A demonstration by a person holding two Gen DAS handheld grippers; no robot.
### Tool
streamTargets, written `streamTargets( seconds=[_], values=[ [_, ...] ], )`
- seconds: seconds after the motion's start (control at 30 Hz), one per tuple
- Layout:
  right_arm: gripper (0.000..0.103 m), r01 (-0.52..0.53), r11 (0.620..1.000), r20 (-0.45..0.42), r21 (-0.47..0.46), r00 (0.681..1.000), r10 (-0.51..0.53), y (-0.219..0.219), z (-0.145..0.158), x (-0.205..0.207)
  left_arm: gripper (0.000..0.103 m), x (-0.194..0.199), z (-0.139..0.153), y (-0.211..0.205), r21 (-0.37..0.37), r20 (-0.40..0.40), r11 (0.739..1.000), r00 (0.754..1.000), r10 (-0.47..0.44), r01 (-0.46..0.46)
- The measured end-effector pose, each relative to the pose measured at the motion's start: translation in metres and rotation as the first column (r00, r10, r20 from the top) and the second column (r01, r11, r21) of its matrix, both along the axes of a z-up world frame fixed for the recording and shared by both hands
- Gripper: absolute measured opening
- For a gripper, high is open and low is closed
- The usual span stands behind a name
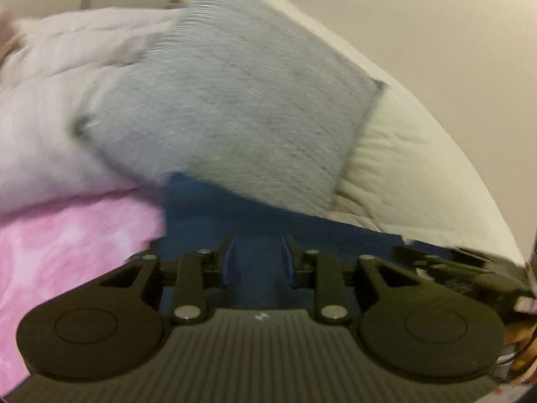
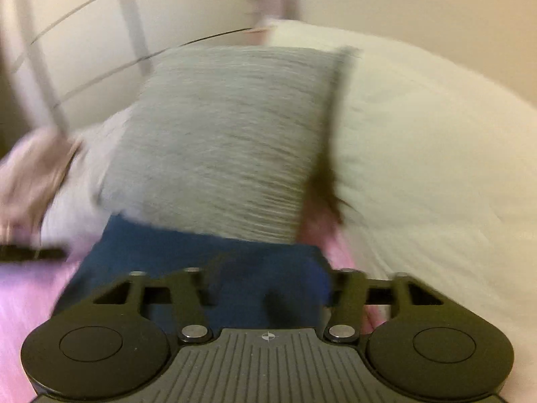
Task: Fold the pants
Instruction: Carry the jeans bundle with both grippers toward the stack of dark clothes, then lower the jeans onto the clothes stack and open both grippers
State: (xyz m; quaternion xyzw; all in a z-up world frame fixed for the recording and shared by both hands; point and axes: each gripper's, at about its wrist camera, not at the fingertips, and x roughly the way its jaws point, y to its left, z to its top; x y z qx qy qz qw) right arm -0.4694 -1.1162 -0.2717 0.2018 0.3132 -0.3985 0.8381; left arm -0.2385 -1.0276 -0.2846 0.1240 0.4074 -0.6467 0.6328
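Both wrist views look down and forward over a bed. The task's thing, a pair of dark blue fabric pants [image 1: 255,221], lies on a pink mottled fleece blanket [image 1: 67,245] near the bed's near edge, directly ahead of and beneath both claws. A grey heathered knit square cushion [image 1: 228,100] rests just beyond the pants, overlapping their far edge, with a pale lilac pillow [image 1: 60,100] on one side and a cream quilted bed cover [image 1: 402,154] on the other. The left gripper [image 1: 256,262] shows its blue-padded fingers [image 1: 228,262] standing narrowly apart with blue cloth seen between them; whether the pads press on that cloth cannot be told from this blurred view. The right gripper [image 2: 241,295] is smeared by motion; its jaws appear part-way apart over the same blue cloth [image 2: 208,255], and a grip cannot be confirmed. In the right wrist view the visible pants run as a band across the picture, so their long axis appears to lie crosswise to both claws, though the full extent is hidden. Judged from this, the pants lie about equally near both hands, at or under the fingertips. The coming move would probably turn on seizing the near edge at two points and carrying it along that axis.
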Motion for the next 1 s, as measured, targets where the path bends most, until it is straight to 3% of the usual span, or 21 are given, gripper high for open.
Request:
streamTargets(
  seconds=[0.03, 0.1, 0.17, 0.23, 0.4, 0.53, 0.73, 0.87, 1.0],
  values=[
    [0.022, -0.027, 1.000, -0.027, -0.010, 0.999, 0.027, 0.002, -0.006, 0.012, 0.023, -0.008, -0.004, -0.010, 0.004, 0.014, 1.000, 1.000, -0.022, 0.022],
    [0.021, -0.035, 0.999, -0.074, -0.028, 0.997, 0.032, -0.002, -0.025, 0.029, 0.023, -0.019, -0.020, -0.026, 0.031, 0.049, 0.999, 0.998, -0.037, 0.035],
    [0.021, -0.005, 0.998, -0.120, -0.056, 0.993, -0.002, -0.010, -0.046, 0.041, 0.019, -0.025, -0.041, -0.039, 0.087, 0.125, 0.996, 0.992, -0.018, 0.007],
    [0.021, 0.031, 0.998, -0.121, -0.054, 0.992, -0.037, -0.015, -0.059, 0.046, 0.015, -0.024, -0.057, -0.042, 0.105, 0.150, 0.994, 0.989, 0.006, -0.022],
    [0.021, -0.031, 0.998, -0.160, -0.054, 0.987, 0.022, -0.017, -0.059, 0.054, 0.014, -0.024, -0.053, -0.036, 0.098, 0.168, 0.995, 0.986, 0.010, -0.027],
    [0.021, 0.003, 1.000, -0.115, -0.031, 0.993, -0.007, -0.008, -0.031, 0.025, 0.014, -0.026, -0.031, -0.002, 0.059, 0.142, 0.998, 0.990, 0.004, -0.012],
    [0.021, 0.010, 1.000, -0.096, -0.005, 0.995, -0.010, 0.064, -0.002, -0.026, 0.014, -0.051, -0.016, 0.068, 0.067, 0.146, 0.998, 0.989, -0.013, 0.003],
    [0.021, 0.010, 1.000, -0.135, 0.020, 0.991, -0.008, 0.102, -0.013, -0.033, 0.015, -0.063, -0.026, 0.089, 0.121, 0.176, 0.993, 0.984, -0.026, 0.005],
    [0.023, 0.001, 0.999, -0.205, 0.039, 0.979, 0.007, 0.101, -0.047, -0.021, 0.009, -0.066, -0.042, 0.086, 0.166, 0.224, 0.986, 0.974, -0.037, -0.001]
  ],
)
